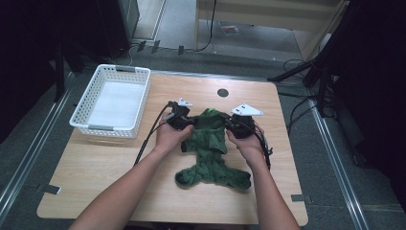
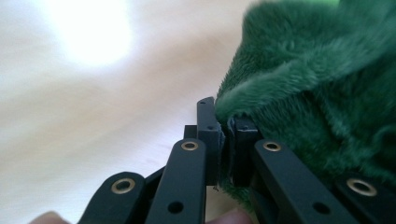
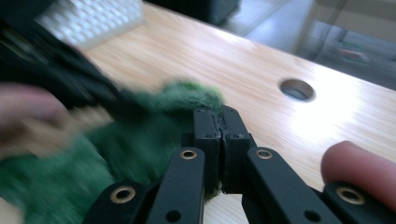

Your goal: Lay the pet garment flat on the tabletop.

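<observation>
At frame centre, my forearms converge over the tabletop [image 1: 95, 163]. My left hand-held gripper [image 1: 184, 120] and right hand-held gripper [image 1: 231, 123] each pinch the green fleece garment's [image 1: 210, 153] top edge, jaws closed.

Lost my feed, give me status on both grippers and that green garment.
Left gripper shut on garment edge. Right gripper shut on its other side. Garment flat on table. Basket off left, nothing blocking.
</observation>
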`<state>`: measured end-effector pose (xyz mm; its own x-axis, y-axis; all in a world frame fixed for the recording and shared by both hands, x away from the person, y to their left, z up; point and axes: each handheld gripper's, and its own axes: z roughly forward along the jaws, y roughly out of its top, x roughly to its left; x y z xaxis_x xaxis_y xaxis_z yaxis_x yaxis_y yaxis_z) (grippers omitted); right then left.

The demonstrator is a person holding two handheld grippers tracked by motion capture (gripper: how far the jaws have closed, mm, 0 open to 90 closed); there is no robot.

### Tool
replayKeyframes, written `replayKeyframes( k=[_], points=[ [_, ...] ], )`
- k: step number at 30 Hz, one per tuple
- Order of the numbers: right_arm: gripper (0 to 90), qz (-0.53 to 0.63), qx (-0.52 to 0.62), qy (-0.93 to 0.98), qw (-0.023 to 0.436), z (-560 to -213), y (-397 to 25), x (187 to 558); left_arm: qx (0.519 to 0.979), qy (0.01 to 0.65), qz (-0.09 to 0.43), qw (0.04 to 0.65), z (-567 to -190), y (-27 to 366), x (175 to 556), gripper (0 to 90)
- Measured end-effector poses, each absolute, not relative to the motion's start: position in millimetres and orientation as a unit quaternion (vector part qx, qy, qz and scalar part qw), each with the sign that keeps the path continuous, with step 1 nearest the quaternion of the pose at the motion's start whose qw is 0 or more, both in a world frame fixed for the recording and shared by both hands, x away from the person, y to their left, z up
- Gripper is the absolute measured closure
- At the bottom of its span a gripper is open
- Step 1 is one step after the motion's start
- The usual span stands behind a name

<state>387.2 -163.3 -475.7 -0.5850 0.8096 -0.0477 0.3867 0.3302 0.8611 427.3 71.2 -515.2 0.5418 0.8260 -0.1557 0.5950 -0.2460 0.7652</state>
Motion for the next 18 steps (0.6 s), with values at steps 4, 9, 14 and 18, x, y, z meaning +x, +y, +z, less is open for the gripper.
replayKeyframes(
  k=[4,9,14,18],
  points=[
    [81.1,0.343,0.411,0.815,0.223,-503.5,-158.8,403.4,0.790,0.456,0.168,0.374,-516.8,71.5,429.4,78.1],
    [56.6,0.324,0.441,0.818,0.177,-509.6,-169.2,408.3,0.791,0.467,0.113,0.379,-525.6,91.7,433.3,60.9],
    [63.6,0.341,0.469,0.801,0.149,-480.3,-191.2,410.3,0.770,0.473,0.117,0.411,-514.5,106.4,431.3,60.6],
    [76.7,0.384,0.518,0.747,0.163,-457.7,-192.8,416.2,0.744,0.487,0.088,0.449,-507.4,109.3,437.4,61.1]
  ],
)
